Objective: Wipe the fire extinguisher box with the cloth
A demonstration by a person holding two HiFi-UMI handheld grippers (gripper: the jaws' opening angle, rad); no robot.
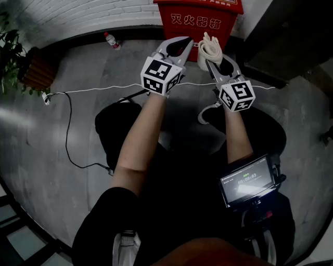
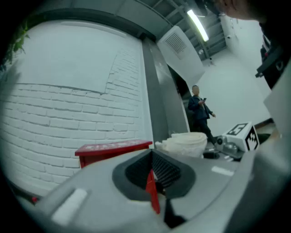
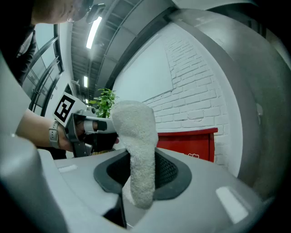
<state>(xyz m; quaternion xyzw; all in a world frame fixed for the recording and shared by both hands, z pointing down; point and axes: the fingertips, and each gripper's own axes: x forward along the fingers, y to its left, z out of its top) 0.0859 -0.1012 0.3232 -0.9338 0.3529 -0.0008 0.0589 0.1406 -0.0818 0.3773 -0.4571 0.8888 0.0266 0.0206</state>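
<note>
Head view shows 2 bare forearms stretched forward side by side from a low, crouched or seated posture, with both wrists straight and each hand hidden behind its marker cube. The left claw (image 1: 176, 48) points up-frame at the red fire extinguisher box (image 1: 200, 23), which stands on the grey floor (image 1: 83, 130) against a white brick wall (image 1: 78, 15). Its tip lies at the lower front of the box, and I cannot tell whether the 2 touch. In the left gripper view its pads are drawn together, leaving only a thin slit in which red shows, and nothing else sits between them. The right claw (image 1: 214, 61) sits just to the right and a little nearer the person, angled slightly inward. It is clamped on the folded off-white cloth (image 1: 209, 45). In the right gripper view the cloth is pinched between the 2 pads, rises upright and curls over at the top, with a short end hanging below the pads. The box stands beyond it to the right and the left hand to its left. From the head view the cloth overlaps the bottom edge of the box, but contact cannot be judged. A bottle (image 1: 111, 40) lies by the wall left of the box, and a white cable (image 1: 104, 89) runs across the floor beneath both claws.
</note>
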